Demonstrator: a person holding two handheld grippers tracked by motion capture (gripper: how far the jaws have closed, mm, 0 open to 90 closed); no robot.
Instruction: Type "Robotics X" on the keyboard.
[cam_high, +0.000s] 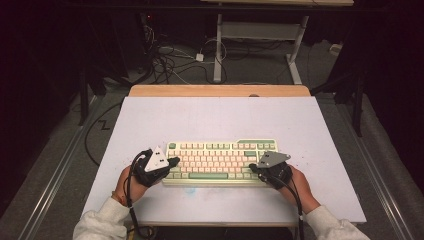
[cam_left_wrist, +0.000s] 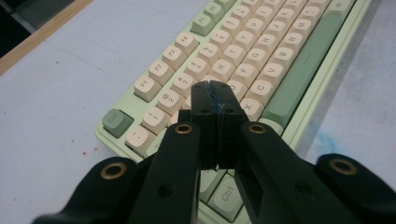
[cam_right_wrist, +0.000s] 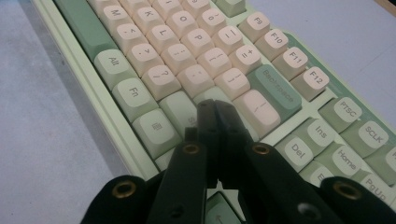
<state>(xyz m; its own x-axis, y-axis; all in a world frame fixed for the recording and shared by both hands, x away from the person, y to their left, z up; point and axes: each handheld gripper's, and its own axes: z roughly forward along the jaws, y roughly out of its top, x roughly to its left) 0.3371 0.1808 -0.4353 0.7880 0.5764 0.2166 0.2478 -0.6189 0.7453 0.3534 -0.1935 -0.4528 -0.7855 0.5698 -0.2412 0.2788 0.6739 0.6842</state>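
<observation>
A keyboard (cam_high: 220, 161) lies on the surface (cam_high: 215, 117), toward its near edge and about midway across. The left gripper (cam_high: 172, 161) sits over the keyboard's left end and the right gripper (cam_high: 253, 168) over its right end. Beyond the surface's far edge, cables (cam_high: 167, 62) lie on the floor.

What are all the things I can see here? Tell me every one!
keyboard: one, pale green with pinkish-cream and green keys, near the front middle of the board.
white board: one, white with small specks, lying on the table.
wooden table: one, light wood, its edge showing beyond the board.
cables: several, dark and white, on the floor behind the table.
desk frame: one, white legs, at the back.
left gripper: one, black, jaws shut, over the keyboard's left end.
right gripper: one, black, jaws shut, over the keyboard's right end.
sleeves: two, light grey, bottom corners.
</observation>
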